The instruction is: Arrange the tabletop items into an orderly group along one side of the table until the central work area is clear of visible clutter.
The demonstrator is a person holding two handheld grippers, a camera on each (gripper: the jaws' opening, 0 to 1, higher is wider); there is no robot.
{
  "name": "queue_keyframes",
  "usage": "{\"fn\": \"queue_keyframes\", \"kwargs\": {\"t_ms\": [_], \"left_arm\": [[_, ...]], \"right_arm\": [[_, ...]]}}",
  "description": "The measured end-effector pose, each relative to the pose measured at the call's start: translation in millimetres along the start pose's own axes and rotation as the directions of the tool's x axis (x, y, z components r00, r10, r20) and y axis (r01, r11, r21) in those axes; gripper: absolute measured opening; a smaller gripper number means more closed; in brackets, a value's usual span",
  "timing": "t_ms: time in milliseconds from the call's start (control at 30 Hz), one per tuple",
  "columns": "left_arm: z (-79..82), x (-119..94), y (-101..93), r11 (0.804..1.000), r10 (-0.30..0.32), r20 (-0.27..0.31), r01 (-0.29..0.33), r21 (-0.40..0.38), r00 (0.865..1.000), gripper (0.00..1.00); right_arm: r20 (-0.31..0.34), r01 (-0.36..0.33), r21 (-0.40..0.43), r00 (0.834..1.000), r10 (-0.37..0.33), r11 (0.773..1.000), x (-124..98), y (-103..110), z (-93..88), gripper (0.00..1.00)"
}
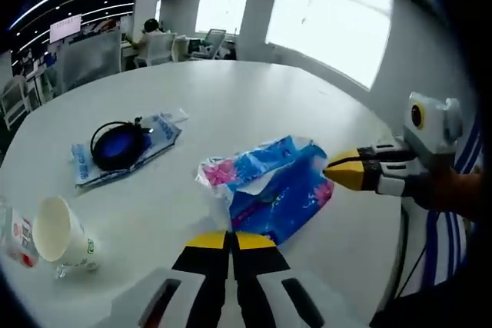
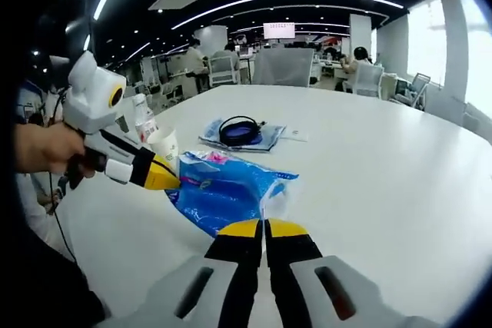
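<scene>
Blue plastic bag (image 1: 277,186) lies crumpled mid-worktop (image 1: 254,105), both grippers (image 1: 229,242) (image 2: 265,230) pinching its ends, fingers together on it; carrying it toward one worktop edge probably comes next.

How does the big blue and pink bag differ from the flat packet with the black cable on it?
The blue and pink bag is crumpled and puffed up; the flat packet lies flat. The bag has both grippers at its edges: the left gripper and the right gripper. The packet carries a coiled black cable. Both are blue plastic and rest on the white table.
</scene>
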State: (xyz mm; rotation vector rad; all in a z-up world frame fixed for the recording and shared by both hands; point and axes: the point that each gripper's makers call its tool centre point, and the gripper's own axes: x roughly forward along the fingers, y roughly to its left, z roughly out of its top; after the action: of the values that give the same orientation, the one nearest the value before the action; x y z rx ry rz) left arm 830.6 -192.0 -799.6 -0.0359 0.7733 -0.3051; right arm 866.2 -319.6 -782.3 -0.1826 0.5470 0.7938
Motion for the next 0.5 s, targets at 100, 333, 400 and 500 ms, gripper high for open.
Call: {"fn": "queue_keyframes", "kwargs": {"t_ms": [100, 333, 400, 500], "left_arm": [[11.0, 8, -7.2, 1.0, -0.004, 0.013, 0.004, 0.002, 1.0, 0.0], [27.7, 25, -17.0, 0.999, -0.013, 0.033, 0.014, -0.029, 0.999, 0.0], [31.1, 32, -20.1, 0.999, -0.013, 0.035, 0.015, -0.035, 0.999, 0.0], [32.2, 41, -22.7, 0.999, -0.013, 0.03, 0.014, -0.042, 0.999, 0.0]], "right_arm": [[0.0, 0.008, 0.0, 1.0, -0.008, 1.0, 2, -18, 7.1, 0.0], [-0.01, 0.01, -0.01, 1.0, -0.01, 1.0, 8, -49, 15.2, 0.0], [-0.015, 0.013, -0.01, 1.0, -0.013, 1.0, 11, -57, 13.0, 0.0], [-0.025, 0.015, -0.008, 1.0, -0.015, 1.0, 13, -65, 7.9, 0.0]]}}
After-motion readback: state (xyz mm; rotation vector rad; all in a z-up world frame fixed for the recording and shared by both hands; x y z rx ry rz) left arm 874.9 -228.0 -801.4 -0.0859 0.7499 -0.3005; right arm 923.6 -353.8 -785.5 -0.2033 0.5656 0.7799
